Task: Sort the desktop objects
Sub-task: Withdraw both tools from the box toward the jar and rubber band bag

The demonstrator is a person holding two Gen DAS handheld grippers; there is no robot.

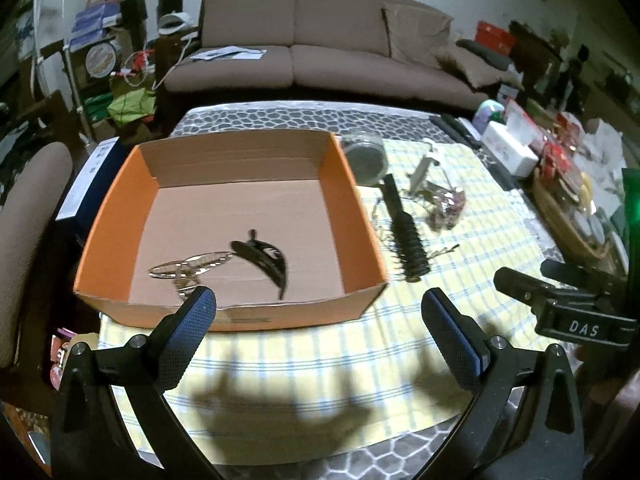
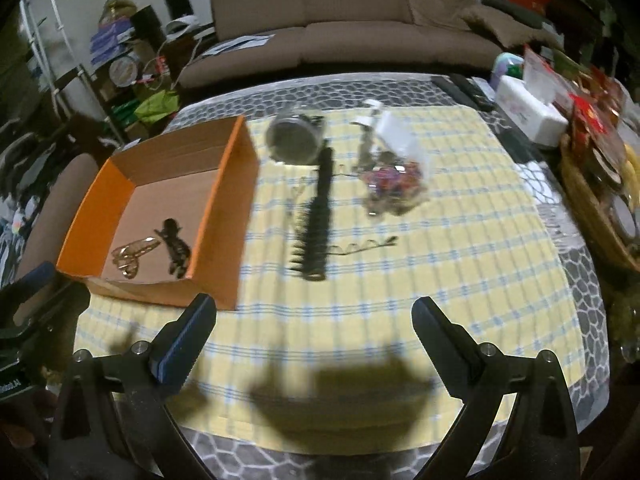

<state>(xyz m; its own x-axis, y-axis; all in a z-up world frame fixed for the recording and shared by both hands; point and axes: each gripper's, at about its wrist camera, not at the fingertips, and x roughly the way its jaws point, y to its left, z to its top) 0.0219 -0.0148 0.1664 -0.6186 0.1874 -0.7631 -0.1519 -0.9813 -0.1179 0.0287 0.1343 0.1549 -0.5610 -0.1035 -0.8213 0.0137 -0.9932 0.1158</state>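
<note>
The sorting is partway done, judging by what already lies in the orange-sided cardboard box (image 1: 224, 216): a black hair claw (image 1: 264, 264) and a gold-toned clip (image 1: 192, 266) rest on its floor near the front wall. Both tools hover empty above the checked cloth (image 2: 400, 264) that covers the bench. The left hand-held gripper (image 1: 320, 320) has its jaws spread wide with nothing between them, just in front of the box's near wall, and the right hand-held gripper (image 2: 314, 322) is likewise spread wide and holds nothing, facing the loose items. Those still to be sorted lie to the right of the box: a black hairbrush (image 2: 316, 216) lying lengthwise, a clear jar (image 2: 294, 138) tipped on its side just beyond the brush handle, a clear bag of small colourful pieces (image 2: 394, 184), a pale clip-like item (image 1: 424, 168) whose kind is hard to tell, and a thin wavy hairpin (image 2: 364, 246) beside the brush head. The step in hand looks like the gap between one drop and the next pick. The brush is nearest the right tool, so the next move probably calls for reaching forward, closing across its narrow handle or body, and carrying it left over the box wall; the flat hairpin would need a lower, more careful pinch against the cloth.
</note>
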